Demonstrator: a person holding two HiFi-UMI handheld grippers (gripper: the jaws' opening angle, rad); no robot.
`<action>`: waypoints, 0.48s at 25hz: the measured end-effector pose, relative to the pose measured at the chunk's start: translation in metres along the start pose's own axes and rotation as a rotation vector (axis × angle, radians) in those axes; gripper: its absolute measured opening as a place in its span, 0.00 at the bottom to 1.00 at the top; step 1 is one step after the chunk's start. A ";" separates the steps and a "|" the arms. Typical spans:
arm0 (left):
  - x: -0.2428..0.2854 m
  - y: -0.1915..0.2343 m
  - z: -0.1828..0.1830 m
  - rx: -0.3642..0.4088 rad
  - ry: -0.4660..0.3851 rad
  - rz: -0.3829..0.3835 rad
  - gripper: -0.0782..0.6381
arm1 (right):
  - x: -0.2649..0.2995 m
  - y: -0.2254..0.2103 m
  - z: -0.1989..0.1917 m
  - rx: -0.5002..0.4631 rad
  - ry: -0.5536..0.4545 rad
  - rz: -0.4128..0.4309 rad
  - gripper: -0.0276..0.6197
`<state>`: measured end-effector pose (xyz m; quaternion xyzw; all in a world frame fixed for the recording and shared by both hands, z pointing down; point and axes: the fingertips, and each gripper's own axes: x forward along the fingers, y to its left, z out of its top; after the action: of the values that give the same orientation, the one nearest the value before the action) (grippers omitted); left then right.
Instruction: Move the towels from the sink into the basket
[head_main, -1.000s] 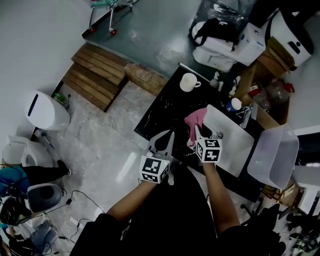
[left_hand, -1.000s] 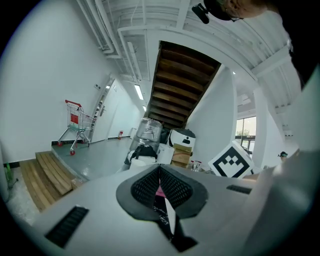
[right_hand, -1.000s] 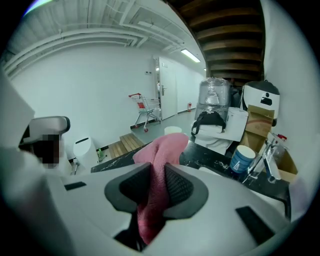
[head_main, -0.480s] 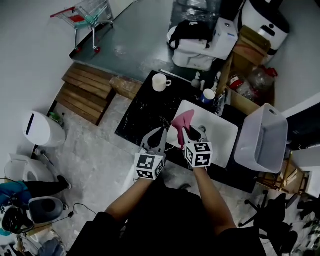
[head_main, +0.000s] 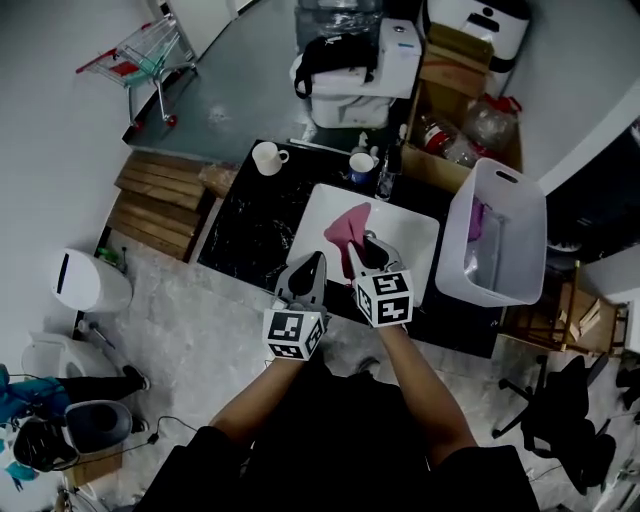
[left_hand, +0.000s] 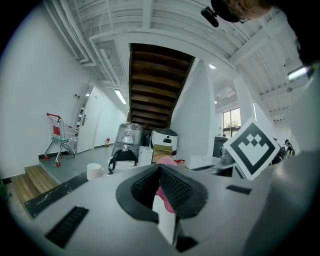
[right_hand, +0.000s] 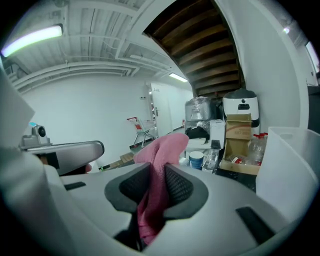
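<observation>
The right tool (right_hand: 156, 175) grips the pink towel (head_main: 346, 226) over the sink (head_main: 412, 228) — cloth bunched between its jaws. The left tool (left_hand: 160, 172) is closed.

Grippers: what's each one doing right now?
Left gripper: shut, jaws together, nothing clearly held.
Right gripper: shut on the pink towel.

"How many towels?"
"Two. One pink towel (head_main: 348, 226) is over the sink (head_main: 415, 235) at centre frame, and one purplish towel (head_main: 476, 218) is in the basket (head_main: 495, 265) at right. That's one sink and one basket."
"Tools?"
"Two, at lower centre: the left tool (head_main: 311, 261) and the right tool (head_main: 368, 242)."
"Cups on the counter (head_main: 250, 215)?"
"Two, at upper centre: one white mug (head_main: 266, 157) and one blue-and-white cup (head_main: 361, 166)."
"Carts?"
"One shopping cart (head_main: 140, 55), upper left."
</observation>
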<state>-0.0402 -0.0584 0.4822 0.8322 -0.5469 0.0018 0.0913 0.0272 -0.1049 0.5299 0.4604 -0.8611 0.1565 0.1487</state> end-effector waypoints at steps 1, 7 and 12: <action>0.001 -0.012 0.000 -0.001 -0.002 -0.005 0.13 | -0.010 -0.006 0.001 -0.002 -0.007 -0.004 0.19; 0.004 -0.081 0.007 0.015 -0.030 -0.042 0.13 | -0.066 -0.039 0.004 0.002 -0.060 -0.039 0.19; 0.005 -0.124 0.009 0.066 -0.048 -0.065 0.13 | -0.105 -0.056 0.010 -0.016 -0.107 -0.063 0.19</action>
<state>0.0735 -0.0170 0.4550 0.8519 -0.5213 -0.0032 0.0508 0.1288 -0.0600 0.4862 0.4939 -0.8541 0.1198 0.1110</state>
